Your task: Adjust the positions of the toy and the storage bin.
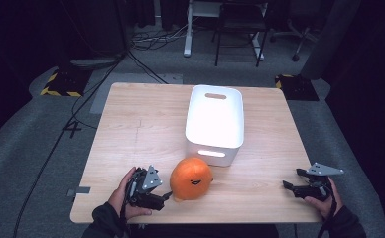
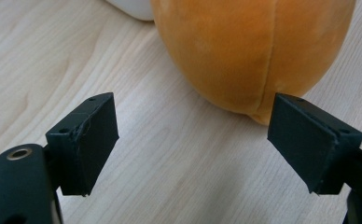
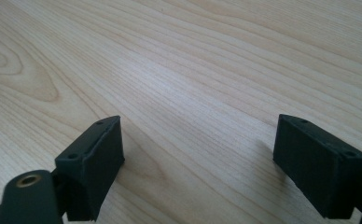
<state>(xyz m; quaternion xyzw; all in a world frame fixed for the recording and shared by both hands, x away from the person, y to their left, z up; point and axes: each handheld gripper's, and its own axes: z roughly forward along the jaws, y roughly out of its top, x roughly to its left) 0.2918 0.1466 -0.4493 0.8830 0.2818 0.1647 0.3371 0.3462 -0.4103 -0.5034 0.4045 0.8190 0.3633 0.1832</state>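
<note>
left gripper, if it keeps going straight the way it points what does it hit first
Most likely the orange plush toy. The left gripper is open and aimed at the toy's lower side, with bare wooden table between. The toy sits somewhat right of centre, so one jaw might touch first.

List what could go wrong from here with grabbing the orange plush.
1. The left gripper is open beside the orange plush, which looks wider than the jaw gap; the jaws may pinch only its low edge and slip.
2. The plush sits close to the white bin, so a push could wedge it against the bin wall.
</note>
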